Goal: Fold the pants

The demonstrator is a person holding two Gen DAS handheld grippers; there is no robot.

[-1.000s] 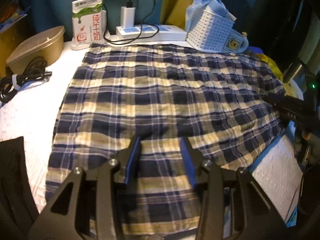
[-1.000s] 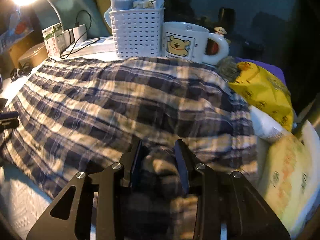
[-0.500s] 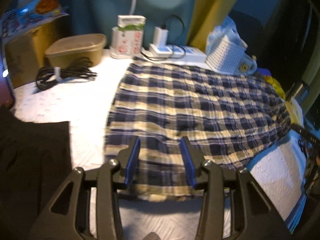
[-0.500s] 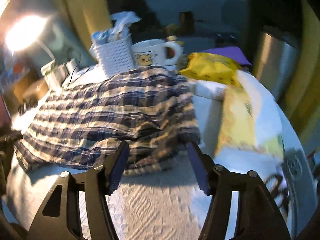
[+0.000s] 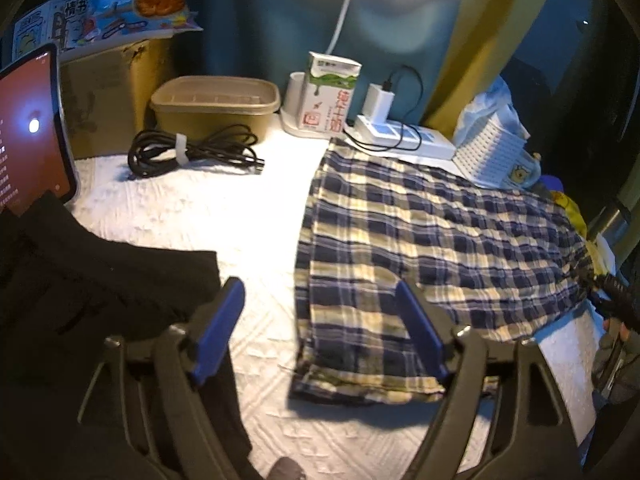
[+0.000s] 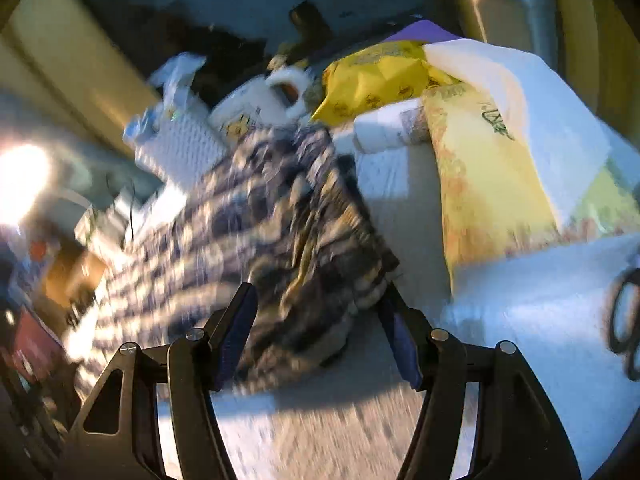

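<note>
Both grippers, left gripper [image 5: 320, 332] and right gripper [image 6: 316, 330], have just opened wide and drawn back empty, leaving the plaid pants [image 5: 432, 248] folded flat on the bench [image 5: 224, 216].

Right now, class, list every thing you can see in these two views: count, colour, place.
pants: one, navy-cream plaid, on the white cover
black cloth: one, near left
cable: one, black, coiled
tub: one, tan, back
carton: one, white-green
power strip: one, white
basket: one, white
mug: one, white
bag: one, yellow
tablet: one, red screen
left gripper: jaws open, empty
right gripper: jaws open
</note>
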